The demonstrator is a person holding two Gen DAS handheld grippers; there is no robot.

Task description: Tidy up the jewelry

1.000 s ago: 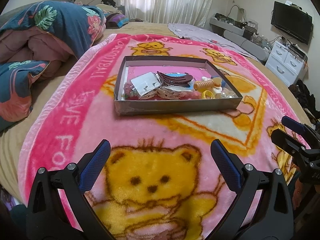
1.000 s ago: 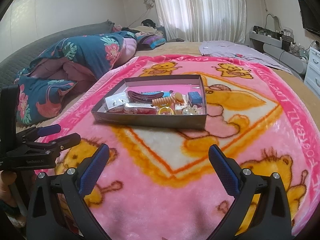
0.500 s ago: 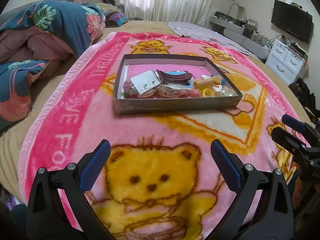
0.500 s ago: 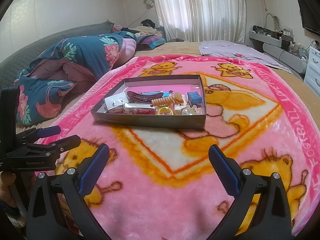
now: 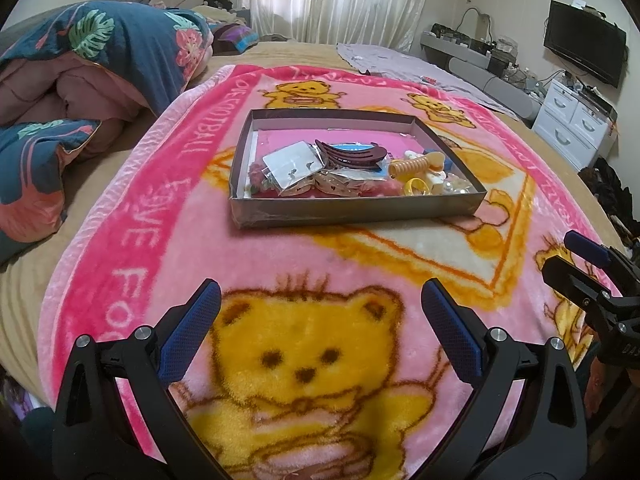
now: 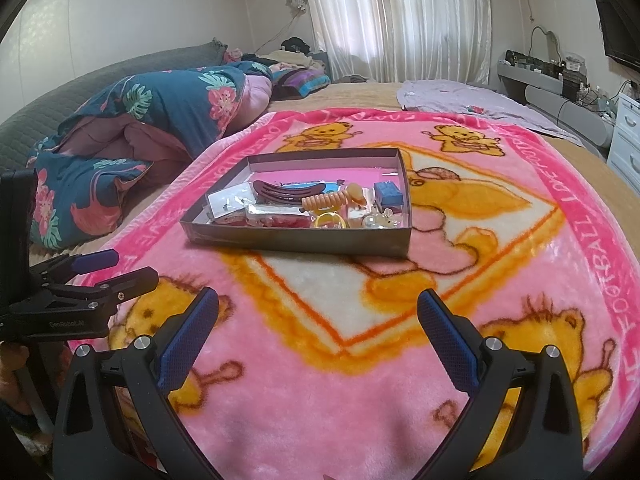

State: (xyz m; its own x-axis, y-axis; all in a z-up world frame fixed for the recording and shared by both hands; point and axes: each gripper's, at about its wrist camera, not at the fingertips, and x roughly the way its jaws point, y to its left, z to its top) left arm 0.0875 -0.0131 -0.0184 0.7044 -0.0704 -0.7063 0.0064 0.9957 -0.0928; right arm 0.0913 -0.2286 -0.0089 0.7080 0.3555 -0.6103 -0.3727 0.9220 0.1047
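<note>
- Left wrist view: the left gripper [image 5: 320, 320] is seen with its blue-padded black fingers [image 5: 188, 336] spread wide and nothing held between them, poised above a pink fleece blanket printed with yellow teddy bears [image 5: 308, 344].
- A shallow grey cardboard tray with a pink floor [image 5: 352, 212] is set on the blanket, well ahead of both grippers, near the middle of the bed.
- Jewelry and hair pieces are heaped toward the near half of the tray: a dark maroon curved hair clip [image 5: 352, 154], a white card of small earrings [image 5: 294, 164], an orange coiled hair tie [image 5: 408, 168] and a yellow plastic ring [image 5: 416, 189].
- A small blue box [image 6: 388, 194] is shown in the right wrist view at the tray's right wall.
- Right wrist view: the right gripper [image 6: 318, 320] is likewise held wide open and empty over the blanket, nearer the tray's right-hand corner.
- Each gripper is caught at the edge of the other's camera, apart from the tray and touching none of its contents.
- A dark blue floral quilt with a pink lining [image 5: 100, 56] is bunched on the bed's left side.
- A white chest of drawers [image 5: 576, 120] and a wall-mounted black television [image 5: 584, 54] are visible at right, with white curtains [image 5: 340, 0] behind.
</note>
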